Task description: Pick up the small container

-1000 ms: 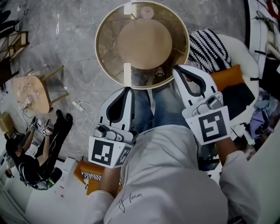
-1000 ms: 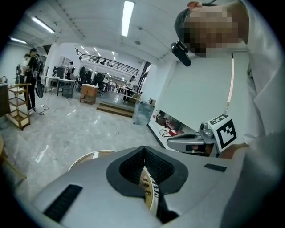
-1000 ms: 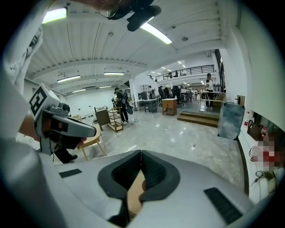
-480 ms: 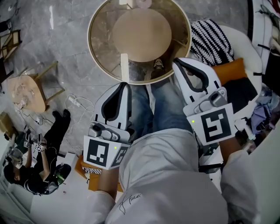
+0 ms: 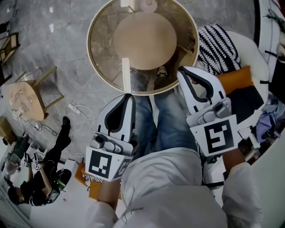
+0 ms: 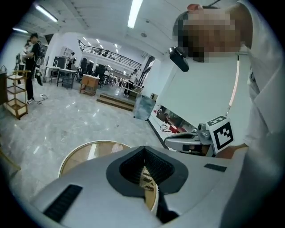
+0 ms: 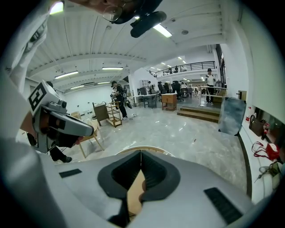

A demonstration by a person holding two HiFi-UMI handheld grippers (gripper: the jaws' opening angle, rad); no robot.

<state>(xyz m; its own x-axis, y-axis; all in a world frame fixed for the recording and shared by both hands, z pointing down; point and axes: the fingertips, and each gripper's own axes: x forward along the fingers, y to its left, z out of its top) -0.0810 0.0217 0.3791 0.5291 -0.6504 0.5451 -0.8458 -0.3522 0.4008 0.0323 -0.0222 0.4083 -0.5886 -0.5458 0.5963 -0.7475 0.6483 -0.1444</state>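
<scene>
A small pale round container [image 5: 148, 4] stands at the far edge of the round glass-topped table [image 5: 99, 53] with a wooden rim; the frame's top cuts it off. In the left gripper view the container [image 6: 116, 147] shows as a pale spot on the table [image 6: 84, 156]. My left gripper [image 5: 129, 96] is held over my lap just short of the table's near rim, shut and empty. The right gripper [image 5: 181, 70] is beside the rim's right side, also shut with nothing in it. From each gripper's own view, the left gripper [image 6: 143, 149] and the right gripper [image 7: 140, 152] have their jaws together.
A small wooden stool [image 5: 20, 98] stands on the marble floor at the left, with white cables [image 5: 78, 109] near it. A person [image 5: 40, 178] sits on the floor at the lower left. A striped cushion [image 5: 216, 46] and an orange cushion [image 5: 234, 78] lie on the white seat at the right.
The head view has shifted, so the table sits slightly higher and larger in the frame. Both grippers stay shut in about the same place over my lap.
</scene>
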